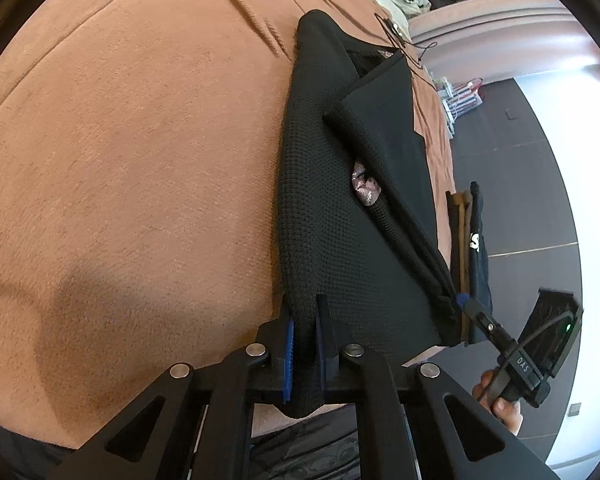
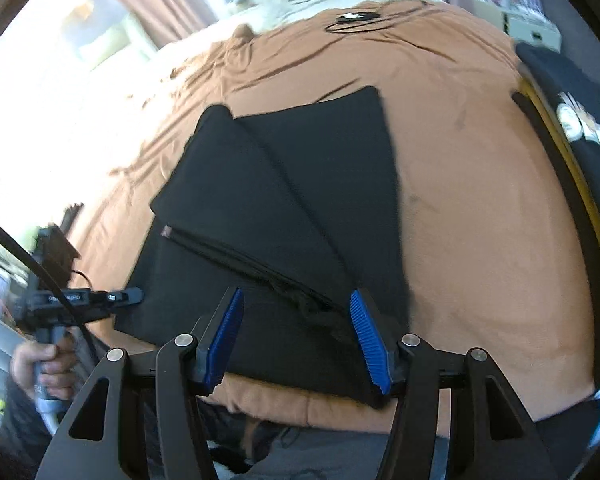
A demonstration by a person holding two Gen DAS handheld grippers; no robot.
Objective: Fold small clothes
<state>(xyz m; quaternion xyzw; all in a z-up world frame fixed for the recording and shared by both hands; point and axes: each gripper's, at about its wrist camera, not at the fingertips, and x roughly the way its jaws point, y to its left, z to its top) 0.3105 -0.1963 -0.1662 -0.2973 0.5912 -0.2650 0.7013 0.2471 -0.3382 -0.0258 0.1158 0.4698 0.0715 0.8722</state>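
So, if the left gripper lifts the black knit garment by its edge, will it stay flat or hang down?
The black knit garment will probably droop: it already lies in soft layered folds on the brown blanket. The folded flaps may slide open, since only the left gripper pinches it; the right gripper is open.

Both the left gripper (image 1: 306,344) and the right gripper (image 2: 296,340) have matte black linkage arms with round silver screws and ribbed blue finger pads (image 2: 366,340), black cables, and bare-skinned hands (image 2: 44,364) gripping the handles.
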